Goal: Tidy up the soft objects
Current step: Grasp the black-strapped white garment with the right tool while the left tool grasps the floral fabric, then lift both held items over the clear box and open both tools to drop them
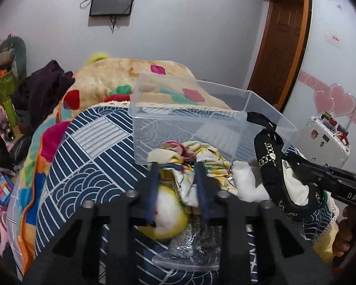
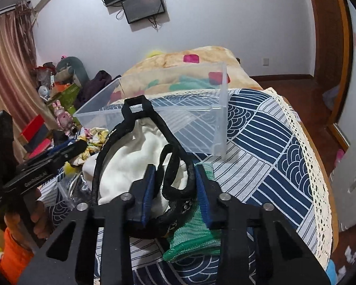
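A clear plastic bin (image 1: 261, 111) (image 2: 201, 128) stands on the blue patterned cloth (image 1: 87, 161) (image 2: 268, 147). In front of it lies a pile of soft things: a floral cloth (image 1: 206, 159), a white cloth (image 1: 246, 182) (image 2: 130, 161), a yellow and white plush (image 1: 168, 211) and a green knit cloth (image 2: 192, 235). My left gripper (image 1: 178, 166) is open, its fingers on either side of the floral cloth, above the plush. My right gripper (image 2: 174, 169) (image 1: 301, 166) holds a black strap with a gold pattern (image 1: 270, 159) (image 2: 175, 190), lifted over the white cloth.
A clear plastic bag (image 1: 189, 249) lies at the near edge of the cloth. A colourful blanket (image 1: 121, 76) is heaped behind the bin. Clutter and toys (image 1: 2, 90) stand at the left, a white suitcase (image 1: 325, 140) at the right. A lace edge (image 2: 315, 166) marks the right drop-off.
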Motion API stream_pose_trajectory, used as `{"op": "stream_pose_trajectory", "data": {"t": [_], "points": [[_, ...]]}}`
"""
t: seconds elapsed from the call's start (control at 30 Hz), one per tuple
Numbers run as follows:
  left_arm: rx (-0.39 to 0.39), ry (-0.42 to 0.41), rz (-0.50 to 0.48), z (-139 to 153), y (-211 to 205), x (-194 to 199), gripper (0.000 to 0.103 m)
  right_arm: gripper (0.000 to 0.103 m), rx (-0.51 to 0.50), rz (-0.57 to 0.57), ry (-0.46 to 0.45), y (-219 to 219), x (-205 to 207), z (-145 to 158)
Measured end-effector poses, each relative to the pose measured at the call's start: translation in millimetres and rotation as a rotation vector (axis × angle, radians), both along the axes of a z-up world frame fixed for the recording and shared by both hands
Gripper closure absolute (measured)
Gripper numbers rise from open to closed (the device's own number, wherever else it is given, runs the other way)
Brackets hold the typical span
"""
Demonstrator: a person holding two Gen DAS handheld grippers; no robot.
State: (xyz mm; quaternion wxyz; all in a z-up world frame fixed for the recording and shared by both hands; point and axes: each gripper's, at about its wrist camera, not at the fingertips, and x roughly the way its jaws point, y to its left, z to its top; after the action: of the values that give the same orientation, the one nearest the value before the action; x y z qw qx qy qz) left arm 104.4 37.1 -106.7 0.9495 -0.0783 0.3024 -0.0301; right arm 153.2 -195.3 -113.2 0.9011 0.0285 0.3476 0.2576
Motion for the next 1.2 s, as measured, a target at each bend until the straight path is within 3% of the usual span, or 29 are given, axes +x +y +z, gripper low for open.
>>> {"op": "stream_pose_trajectory", "data": {"t": [0.07, 0.17, 0.37, 0.7, 1.2], "points": [[-0.007, -0.008, -0.014, 1.6, -1.0, -3.2, 0.09, 0.08, 0.005, 0.0, -0.009, -0.4, -0.7, 1.6], [-0.013, -0.024, -0.016, 5.3, -3.5, -9.7, 0.093, 0.084, 0.009, -0.004, -0.021, -1.6, 1.2, 2.7], [-0.029, -0.09, -0.013, 25.8, -2.4, -24.2, 0.094, 0.093, 0.029, -0.01, -0.05, -6.2, 0.0, 9.5], [-0.033, -0.183, -0.015, 61.5, 1.0, -45.0, 0.094, 0.093, 0.051, -0.022, -0.098, -11.3, -2.0, 23.1], [-0.007, -0.232, -0.031, 94.0, 3.9, -24.4, 0.094, 0.096, 0.003, 0.033, -0.298, 2.8, 13.3, 95.3]]}}
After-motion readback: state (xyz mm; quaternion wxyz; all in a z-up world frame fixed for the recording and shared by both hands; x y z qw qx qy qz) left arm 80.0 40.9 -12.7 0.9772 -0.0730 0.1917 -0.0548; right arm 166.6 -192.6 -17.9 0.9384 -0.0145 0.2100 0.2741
